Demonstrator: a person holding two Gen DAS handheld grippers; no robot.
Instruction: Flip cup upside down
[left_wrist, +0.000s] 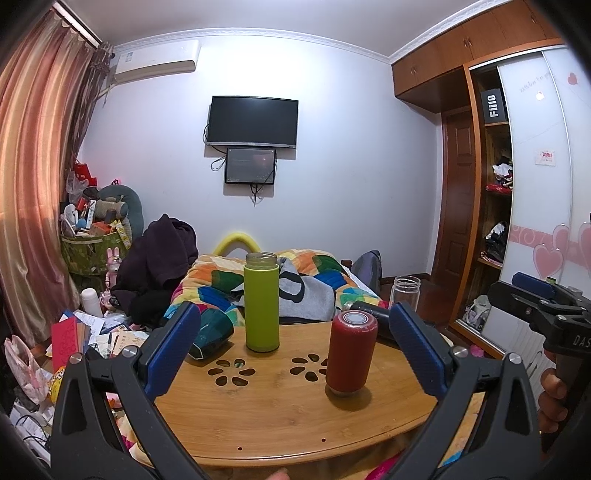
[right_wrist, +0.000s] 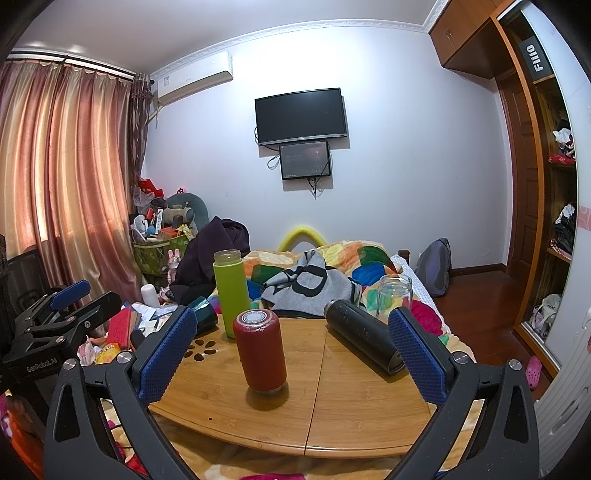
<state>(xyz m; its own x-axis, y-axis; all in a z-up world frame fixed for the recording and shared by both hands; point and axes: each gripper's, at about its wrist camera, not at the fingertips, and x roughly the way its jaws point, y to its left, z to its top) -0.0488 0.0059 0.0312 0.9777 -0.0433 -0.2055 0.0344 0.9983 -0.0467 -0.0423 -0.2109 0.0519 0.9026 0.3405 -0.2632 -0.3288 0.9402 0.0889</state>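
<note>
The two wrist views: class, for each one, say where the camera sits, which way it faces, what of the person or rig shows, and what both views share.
Left wrist: rides the left claw, facing the wooden table and TV wall; its blue fingers, the right claw and a hand show.
Right wrist: rides the right claw, a little further right, same heading; the left claw shows at left.
Shared: red cup, green bottle, black bottle.

A lived-in home bedroom: a quilt-covered bed (right_wrist: 354, 266), wall-mounted television (right_wrist: 301, 115), air conditioner (right_wrist: 195, 77), curtains (right_wrist: 62, 166) and open wardrobe (right_wrist: 554, 184).
</note>
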